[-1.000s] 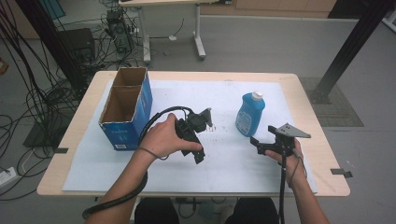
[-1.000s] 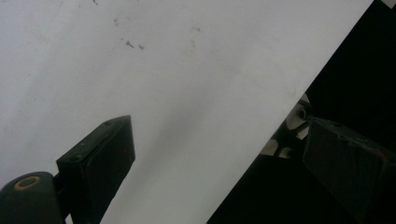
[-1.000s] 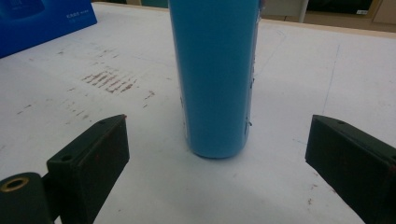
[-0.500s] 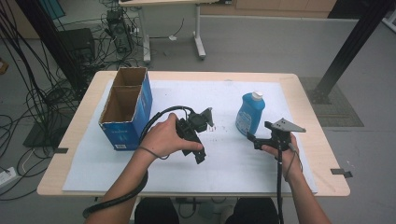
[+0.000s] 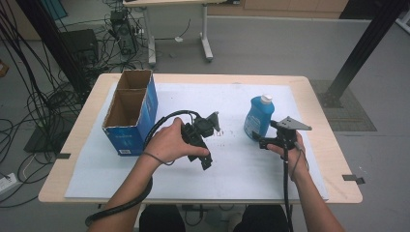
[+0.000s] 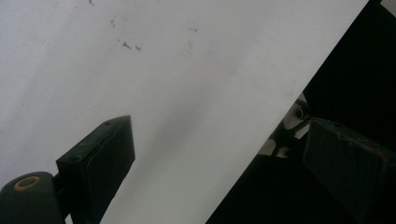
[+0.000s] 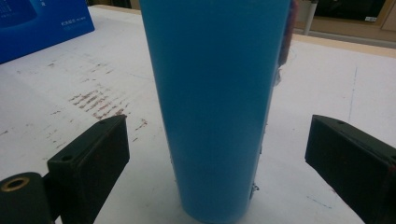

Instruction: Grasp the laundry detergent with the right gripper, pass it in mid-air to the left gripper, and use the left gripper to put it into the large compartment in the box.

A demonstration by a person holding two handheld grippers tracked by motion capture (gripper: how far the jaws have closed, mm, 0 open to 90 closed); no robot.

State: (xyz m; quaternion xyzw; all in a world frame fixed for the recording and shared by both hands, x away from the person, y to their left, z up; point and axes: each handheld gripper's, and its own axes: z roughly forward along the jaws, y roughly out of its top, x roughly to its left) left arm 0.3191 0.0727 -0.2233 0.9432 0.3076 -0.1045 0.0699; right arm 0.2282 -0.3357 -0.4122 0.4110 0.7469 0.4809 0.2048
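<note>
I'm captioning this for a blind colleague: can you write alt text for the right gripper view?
A tall blue bottle stands upright on a white table cover, centred between the open right claw, whose two black jaws sit apart on either side without touching it. Brown scuff marks streak the cover to its left, and a blue box shows at top left.
</note>
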